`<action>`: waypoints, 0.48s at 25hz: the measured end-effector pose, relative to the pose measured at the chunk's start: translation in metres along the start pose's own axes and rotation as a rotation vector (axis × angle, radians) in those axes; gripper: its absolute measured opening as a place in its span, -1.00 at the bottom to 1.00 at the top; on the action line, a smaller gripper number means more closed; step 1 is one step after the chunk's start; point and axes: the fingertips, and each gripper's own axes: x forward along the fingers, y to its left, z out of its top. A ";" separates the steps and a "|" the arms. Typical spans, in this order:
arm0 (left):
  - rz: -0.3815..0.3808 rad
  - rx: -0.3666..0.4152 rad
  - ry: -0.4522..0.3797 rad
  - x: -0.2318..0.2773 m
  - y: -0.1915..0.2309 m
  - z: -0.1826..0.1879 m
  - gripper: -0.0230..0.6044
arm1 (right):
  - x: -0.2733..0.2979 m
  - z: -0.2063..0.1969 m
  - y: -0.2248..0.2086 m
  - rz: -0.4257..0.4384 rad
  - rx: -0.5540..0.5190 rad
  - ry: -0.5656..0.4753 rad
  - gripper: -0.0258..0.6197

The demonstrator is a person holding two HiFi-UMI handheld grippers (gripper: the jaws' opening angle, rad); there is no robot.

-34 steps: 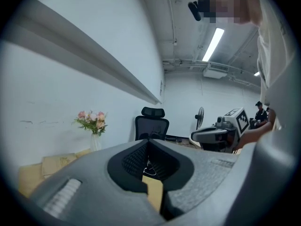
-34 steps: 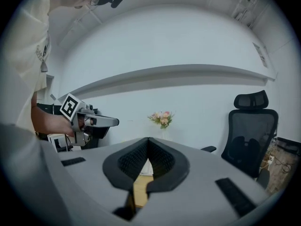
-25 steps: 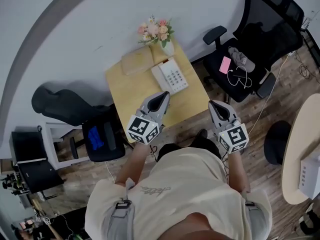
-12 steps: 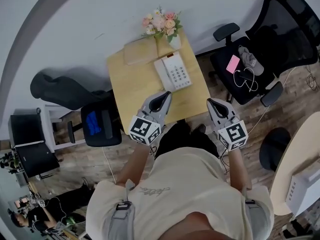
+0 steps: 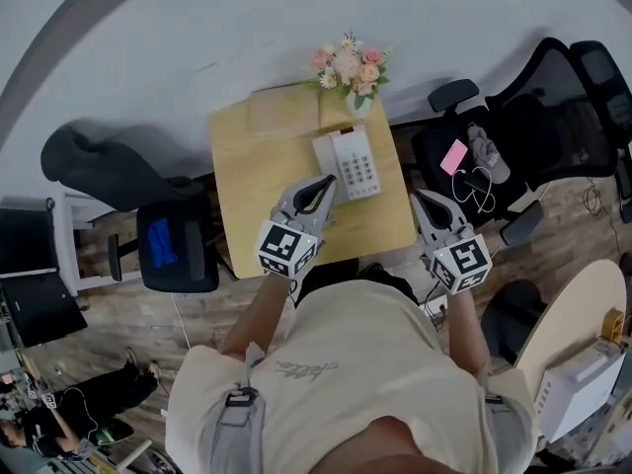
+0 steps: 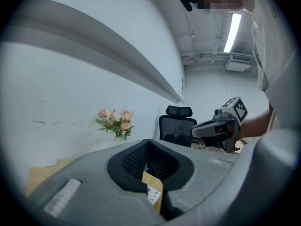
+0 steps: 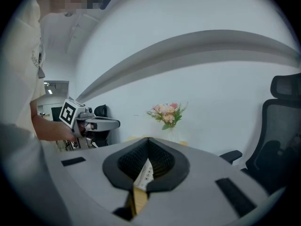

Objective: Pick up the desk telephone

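A white desk telephone (image 5: pixel 353 161) lies on the far right part of a small wooden table (image 5: pixel 255 199), its keypad facing up. My left gripper (image 5: pixel 323 185) hovers over the table just near-left of the phone, jaws shut with nothing between them. My right gripper (image 5: pixel 420 201) hangs past the table's right edge, also shut and empty. In the left gripper view a sliver of the phone (image 6: pixel 151 196) shows through the gap between the closed jaws. In the right gripper view the phone (image 7: pixel 145 173) shows the same way.
A vase of flowers (image 5: pixel 350 72) stands at the table's far edge beside a tan pad (image 5: pixel 284 111). A black office chair (image 5: pixel 515 144) with cables and a pink item stands to the right. A black seat (image 5: pixel 177 245) sits left of the table. A round table (image 5: pixel 573 344) is at the right.
The person has stepped closer, so the table and phone sit more centred. Both grippers have moved forward toward the phone, still shut.
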 end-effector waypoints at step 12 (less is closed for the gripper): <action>0.075 -0.105 -0.037 0.002 0.085 -0.007 -0.87 | 0.084 0.010 -0.018 -0.015 0.051 0.053 -0.92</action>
